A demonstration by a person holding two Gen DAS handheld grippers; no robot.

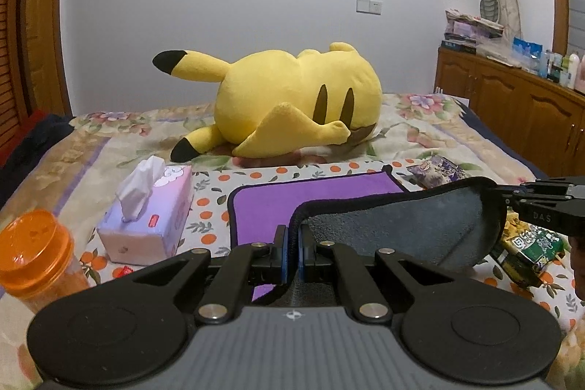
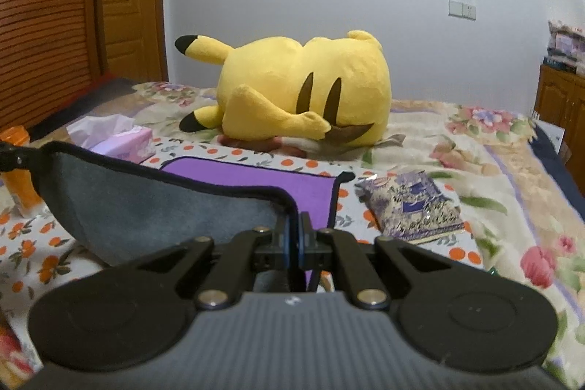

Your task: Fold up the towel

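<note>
- Purple-and-grey towel [image 1: 398,222] is half lifted off the bed [image 1: 457,141], in front of the Pikachu plush [image 1: 292,97]; its far part still lies flat.
- Your left tongs [image 1: 292,256] are clamped on one near corner.
- Your right tongs [image 2: 294,240] are pinched on the other.
- Tissue box [image 1: 150,214] sits left of the towel.

Fuzzy matt cloth towel [image 1: 402,225]
</note>
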